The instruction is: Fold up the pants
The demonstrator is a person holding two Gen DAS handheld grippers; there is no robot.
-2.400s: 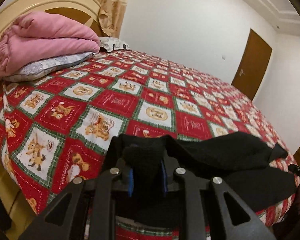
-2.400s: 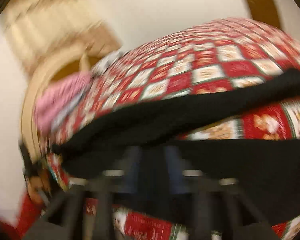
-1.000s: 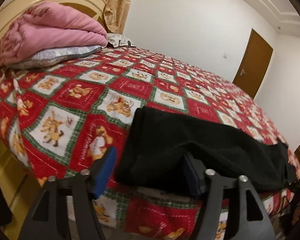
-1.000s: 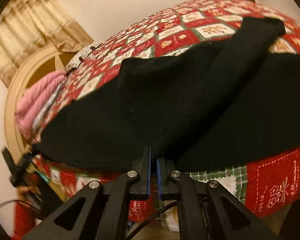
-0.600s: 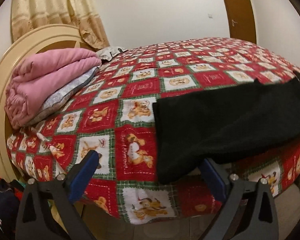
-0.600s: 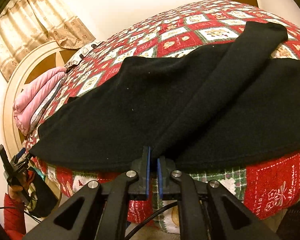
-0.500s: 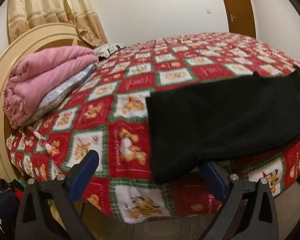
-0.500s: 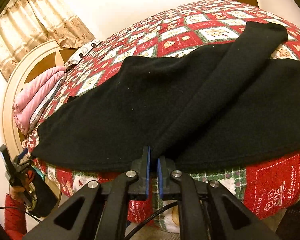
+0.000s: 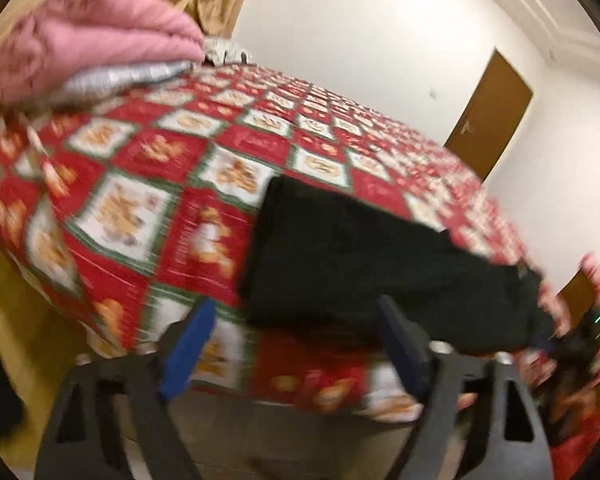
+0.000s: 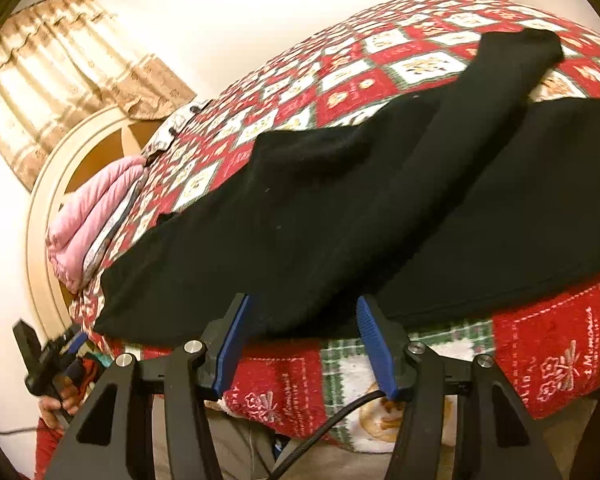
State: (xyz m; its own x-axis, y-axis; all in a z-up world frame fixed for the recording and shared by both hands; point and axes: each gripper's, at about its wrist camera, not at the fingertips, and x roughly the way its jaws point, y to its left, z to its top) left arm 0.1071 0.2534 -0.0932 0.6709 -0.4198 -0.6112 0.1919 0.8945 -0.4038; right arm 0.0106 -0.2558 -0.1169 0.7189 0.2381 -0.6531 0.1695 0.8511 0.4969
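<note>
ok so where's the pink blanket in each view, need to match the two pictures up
Left wrist view: the pink blanket fills the upper left corner, stacked on a grey pillow at the head of the bed.
Right wrist view: the pink blanket sits at the left edge, mid-height, against the round headboard.
Shared landmark: the black pants lying on the red patchwork bedspread.

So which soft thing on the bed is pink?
The pink blanket, folded by the headboard. It sits on a grey pillow; the pants near the bed's edge are black.
</note>
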